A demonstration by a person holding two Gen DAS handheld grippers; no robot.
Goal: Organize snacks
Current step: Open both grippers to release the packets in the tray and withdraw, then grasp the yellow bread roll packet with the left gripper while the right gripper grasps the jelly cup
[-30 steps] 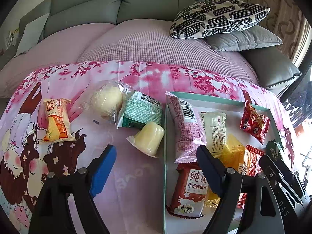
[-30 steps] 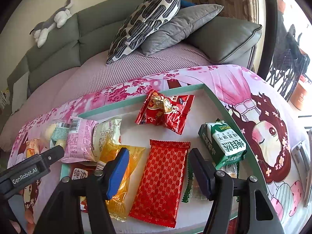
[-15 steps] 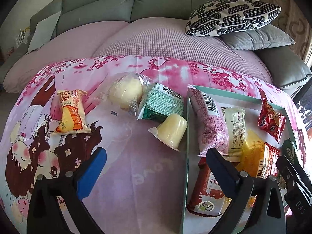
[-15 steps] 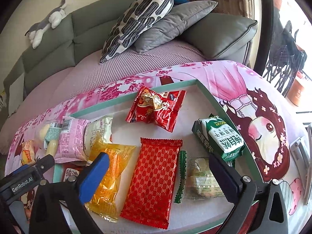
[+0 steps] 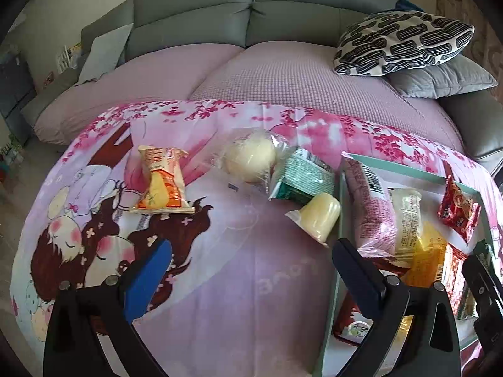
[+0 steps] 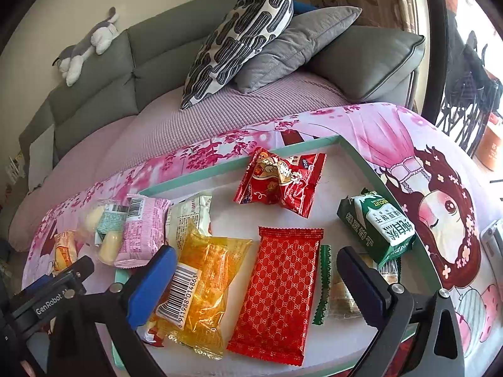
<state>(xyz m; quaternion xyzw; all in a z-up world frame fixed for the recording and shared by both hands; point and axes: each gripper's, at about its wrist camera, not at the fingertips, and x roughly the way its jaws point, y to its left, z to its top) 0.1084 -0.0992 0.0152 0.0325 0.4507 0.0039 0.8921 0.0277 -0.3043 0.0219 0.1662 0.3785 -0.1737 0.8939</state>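
A mint-rimmed white tray [image 5: 408, 168] [image 6: 239, 165] holds several snack packets: a pink packet [image 5: 371, 207], a red patterned packet [image 6: 276, 295], an orange packet [image 6: 201, 286], a red cartoon packet [image 6: 279, 182] and a green biscuit pack [image 6: 377, 226]. On the pink cloth left of the tray lie a pudding cup [image 5: 319, 216], a green packet [image 5: 301, 177], a clear-wrapped bun [image 5: 250, 157] and an orange-yellow packet [image 5: 162, 183]. My left gripper [image 5: 251, 264] is open and empty above the cloth. My right gripper [image 6: 254, 270] is open and empty above the red patterned packet.
A pink cartoon cloth [image 5: 239, 282] covers the table. A grey sofa [image 5: 195, 19] with a mauve seat cover stands behind it, with a patterned pillow [image 5: 402, 42] and a grey cushion [image 6: 295, 47]. A plush toy [image 6: 88, 47] lies on the sofa back.
My left gripper has swung left, away from the tray and over the cloth, and its jaws have opened wider. My right gripper's jaws have opened wider over the tray.
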